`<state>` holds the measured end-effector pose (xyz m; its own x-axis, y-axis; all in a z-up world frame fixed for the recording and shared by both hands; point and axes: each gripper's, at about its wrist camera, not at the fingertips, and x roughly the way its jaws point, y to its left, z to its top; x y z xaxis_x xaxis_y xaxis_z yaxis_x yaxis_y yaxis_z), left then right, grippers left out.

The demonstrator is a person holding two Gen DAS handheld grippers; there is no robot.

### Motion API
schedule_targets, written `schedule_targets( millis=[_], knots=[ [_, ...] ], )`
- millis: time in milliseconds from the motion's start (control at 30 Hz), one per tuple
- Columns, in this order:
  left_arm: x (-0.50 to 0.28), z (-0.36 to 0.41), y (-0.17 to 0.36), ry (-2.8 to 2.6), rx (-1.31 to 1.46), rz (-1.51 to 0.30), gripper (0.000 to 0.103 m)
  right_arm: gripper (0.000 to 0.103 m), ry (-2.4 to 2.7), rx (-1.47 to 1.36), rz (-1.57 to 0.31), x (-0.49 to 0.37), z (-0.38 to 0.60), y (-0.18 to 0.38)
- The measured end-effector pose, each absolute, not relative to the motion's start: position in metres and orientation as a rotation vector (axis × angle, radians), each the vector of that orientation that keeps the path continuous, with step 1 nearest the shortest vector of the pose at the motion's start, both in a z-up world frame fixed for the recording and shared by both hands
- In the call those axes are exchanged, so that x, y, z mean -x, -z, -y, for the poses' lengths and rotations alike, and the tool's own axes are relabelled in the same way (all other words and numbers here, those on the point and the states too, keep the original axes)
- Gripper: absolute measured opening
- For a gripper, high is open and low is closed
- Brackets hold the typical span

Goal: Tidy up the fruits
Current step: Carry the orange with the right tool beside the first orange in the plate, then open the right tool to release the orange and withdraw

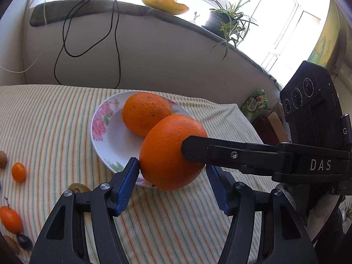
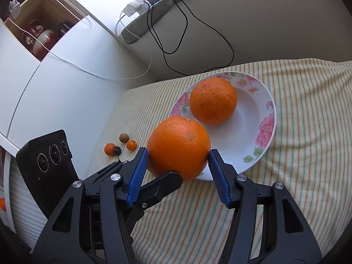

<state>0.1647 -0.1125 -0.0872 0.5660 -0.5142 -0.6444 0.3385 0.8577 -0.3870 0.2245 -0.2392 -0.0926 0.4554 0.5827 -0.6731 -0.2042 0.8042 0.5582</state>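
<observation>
A large orange [image 1: 169, 151] [image 2: 178, 148] hangs over the near rim of a white floral plate [image 1: 105, 136] [image 2: 253, 132]. Both grippers are on it. My left gripper [image 1: 173, 165] has its blue pads against the orange's two sides. My right gripper [image 2: 178, 154] also clamps the orange between its pads; in the left wrist view its black finger [image 1: 220, 151] presses on the orange's right. A second orange [image 1: 146, 113] [image 2: 213, 100] lies in the plate.
Small fruits lie on the striped cloth [image 2: 308, 132]: kumquats [image 1: 18, 171] [image 2: 131, 144], a dark grape [image 1: 24, 241] [image 2: 117, 150], a brown fruit [image 2: 123, 137], a green one [image 1: 77, 187]. A wall with hanging cables [image 1: 116, 50] stands behind. A potted plant [image 1: 222, 19] is on the sill.
</observation>
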Motion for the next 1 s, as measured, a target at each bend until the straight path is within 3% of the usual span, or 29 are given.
schedule_targets(
  millis=[1000],
  knots=[
    [-0.153,0.112,0.078,0.475,0.169,-0.792,0.061,0.059,-0.457,-0.453,-0.967,-0.224,0.259,0.097]
  ],
)
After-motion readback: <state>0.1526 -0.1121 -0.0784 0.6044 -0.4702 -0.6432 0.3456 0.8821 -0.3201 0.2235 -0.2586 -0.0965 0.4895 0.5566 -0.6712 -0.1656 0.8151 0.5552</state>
